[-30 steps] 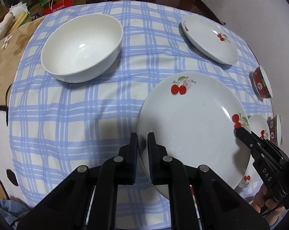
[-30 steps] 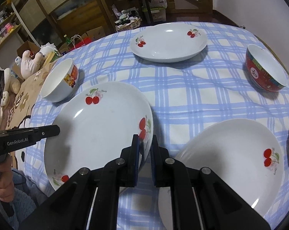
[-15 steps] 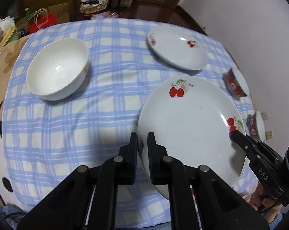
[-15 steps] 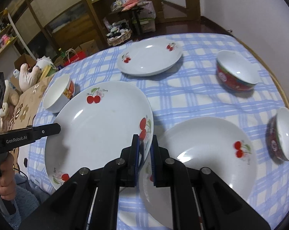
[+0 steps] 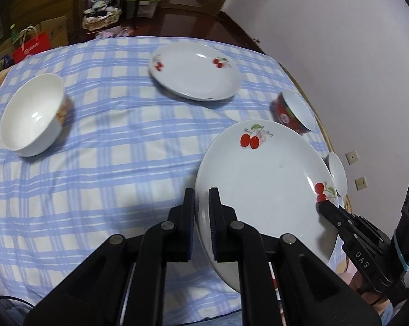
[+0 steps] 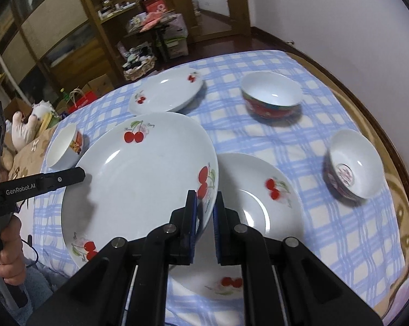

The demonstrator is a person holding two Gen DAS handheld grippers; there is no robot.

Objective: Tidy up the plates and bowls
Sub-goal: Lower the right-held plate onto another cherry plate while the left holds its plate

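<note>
Lifted since 1 s ago, big cherry plate (image 6: 139,179) now hangs tilted above the checked tabletop (image 5: 109,163), over a 2nd cherry plate (image 6: 261,203). Left gripper (image 5: 201,203) clamps its left rim, right gripper (image 6: 204,206) the opposite rim. Farther out: 3rd plate (image 5: 193,70), white bowl (image 5: 30,114), red bowl (image 6: 271,97).

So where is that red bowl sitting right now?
In the right wrist view the red bowl stands on the checked tablecloth at the far right, beside the far cherry plate and beyond the purple-patterned bowl.
</note>
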